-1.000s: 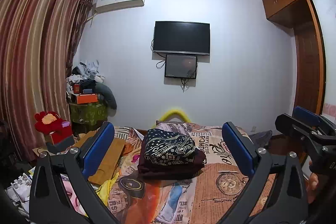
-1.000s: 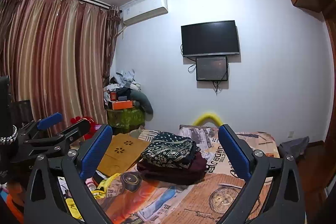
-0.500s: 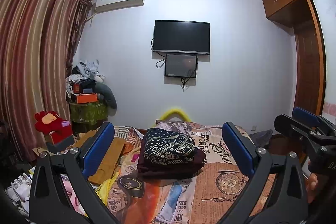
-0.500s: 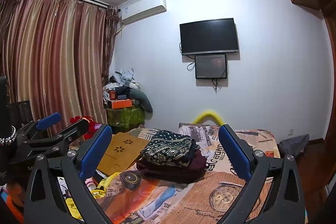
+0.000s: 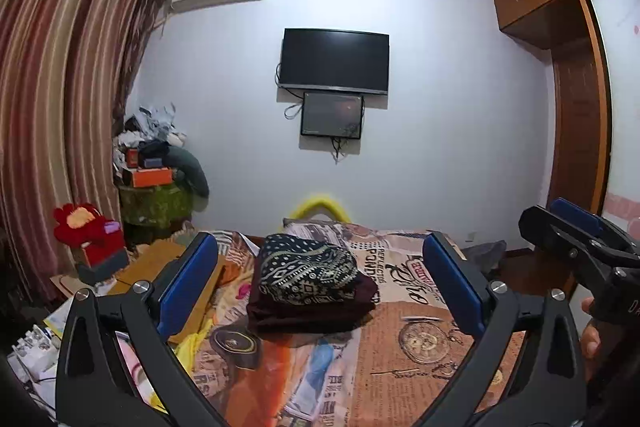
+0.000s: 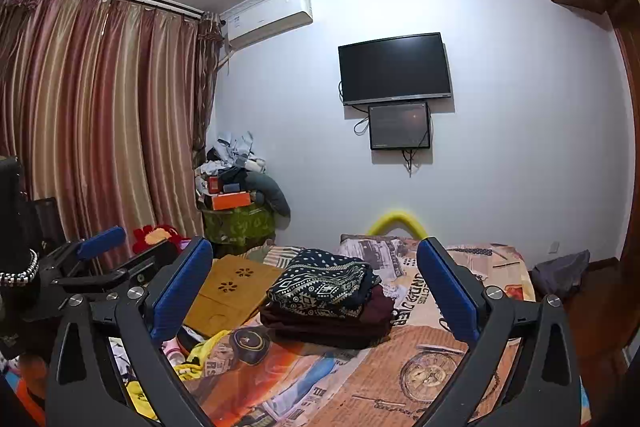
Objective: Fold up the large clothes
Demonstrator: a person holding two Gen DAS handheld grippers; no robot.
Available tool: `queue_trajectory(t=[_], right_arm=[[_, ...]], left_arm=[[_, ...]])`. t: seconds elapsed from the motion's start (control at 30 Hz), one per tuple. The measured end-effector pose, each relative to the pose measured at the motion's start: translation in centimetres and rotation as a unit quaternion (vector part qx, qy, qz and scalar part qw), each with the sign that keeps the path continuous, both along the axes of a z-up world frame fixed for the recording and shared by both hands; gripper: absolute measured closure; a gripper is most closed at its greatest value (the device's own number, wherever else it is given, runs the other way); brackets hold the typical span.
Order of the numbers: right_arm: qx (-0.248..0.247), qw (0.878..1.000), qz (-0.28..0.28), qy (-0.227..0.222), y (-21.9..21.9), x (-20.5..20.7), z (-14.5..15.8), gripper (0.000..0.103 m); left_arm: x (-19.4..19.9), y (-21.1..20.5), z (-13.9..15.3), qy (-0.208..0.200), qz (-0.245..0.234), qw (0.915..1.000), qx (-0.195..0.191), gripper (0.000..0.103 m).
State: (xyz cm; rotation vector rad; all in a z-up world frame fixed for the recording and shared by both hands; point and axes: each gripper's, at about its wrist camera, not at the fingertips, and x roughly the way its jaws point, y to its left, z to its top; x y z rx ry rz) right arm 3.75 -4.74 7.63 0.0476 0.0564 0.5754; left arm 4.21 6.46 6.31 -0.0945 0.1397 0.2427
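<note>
A folded dark patterned garment [image 5: 308,269] lies on top of a folded maroon one [image 5: 308,311] in the middle of the bed [image 5: 420,343]; the stack also shows in the right wrist view [image 6: 324,285]. My left gripper [image 5: 320,287] is open and empty, held above the near part of the bed. My right gripper [image 6: 316,289] is open and empty, level with it. Each gripper shows at the edge of the other's view: the right gripper [image 5: 576,247] and the left gripper [image 6: 100,259].
A wooden lap table [image 6: 230,287] and yellow cloth [image 6: 200,351] lie on the bed's left side. A cluttered green cabinet [image 5: 154,201] and red plush toy [image 5: 80,227] stand by the curtains. A television [image 5: 334,61] hangs on the far wall; a wardrobe [image 5: 576,107] stands right.
Both views have drifted only slightly. The folded stack has not moved and both grippers stay open.
</note>
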Motion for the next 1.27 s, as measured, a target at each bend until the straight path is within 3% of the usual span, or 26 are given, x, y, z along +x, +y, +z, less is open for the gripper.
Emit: queue_trajectory(t=[1.27], right_arm=[[-0.002, 1.0, -0.011, 0.009, 0.26, 0.54, -0.25, 0.0]], left_arm=[[0.52, -0.38, -0.32, 0.013, -0.006, 0.9999, -0.003, 0.001]])
